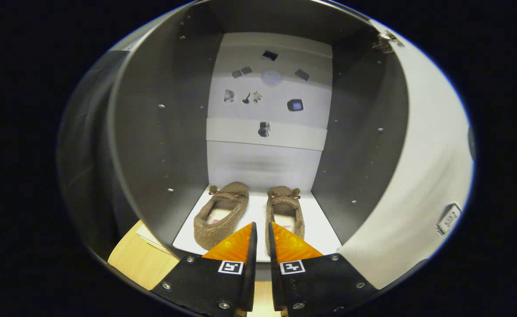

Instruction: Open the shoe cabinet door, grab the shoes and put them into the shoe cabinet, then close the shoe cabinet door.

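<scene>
Both shoes (pixel 249 211) are sitting inside the shoe cabinet (pixel 152 132); the gripper (pixel 262 233) fingers are nearly closed, gripping nothing. Recommend swinging the open door (pixel 425 176) shut steadily.

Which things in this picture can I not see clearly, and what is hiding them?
- Right shoe: its heel, behind the gripper, whose jaws are nearly closed and hold nothing.
- Left shoe: part of its heel, also behind the jaws.
- Small shapes on the cabinet back wall: too small and blurred.
- Door: cut off.
</scene>
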The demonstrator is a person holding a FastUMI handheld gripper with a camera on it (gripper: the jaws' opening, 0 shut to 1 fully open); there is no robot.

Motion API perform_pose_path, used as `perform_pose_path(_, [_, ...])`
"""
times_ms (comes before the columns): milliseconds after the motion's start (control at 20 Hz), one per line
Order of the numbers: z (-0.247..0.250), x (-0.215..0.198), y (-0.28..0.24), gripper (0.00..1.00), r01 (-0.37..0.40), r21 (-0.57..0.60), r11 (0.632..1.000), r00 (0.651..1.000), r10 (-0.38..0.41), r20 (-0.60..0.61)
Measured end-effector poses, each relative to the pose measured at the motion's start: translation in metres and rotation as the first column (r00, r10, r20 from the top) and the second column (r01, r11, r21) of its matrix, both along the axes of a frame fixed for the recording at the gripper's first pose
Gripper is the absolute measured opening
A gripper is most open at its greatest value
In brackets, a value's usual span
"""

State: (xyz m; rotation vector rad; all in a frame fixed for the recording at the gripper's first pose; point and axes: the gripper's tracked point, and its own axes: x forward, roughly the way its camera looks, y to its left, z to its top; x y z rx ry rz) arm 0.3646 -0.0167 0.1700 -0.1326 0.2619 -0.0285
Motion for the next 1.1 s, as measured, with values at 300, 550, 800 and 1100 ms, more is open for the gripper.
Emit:
perform_pose_path(300, [0.023, -0.106, 0.001, 0.17, 0.026, 0.028, 0.999, 0.997, -0.028, 0.07])
perform_pose_path(550, [0.033, -0.173, -0.012, 0.17, 0.082, 0.042, 0.996, 0.991, -0.086, 0.105])
perform_pose_path(800, [0.032, -0.22, -0.029, 0.18, 0.115, 0.084, 0.99, 0.987, -0.124, 0.105])
perform_pose_path(1100, [0.031, -0.274, -0.076, 0.19, 0.225, 0.087, 0.97, 0.965, -0.235, 0.119])
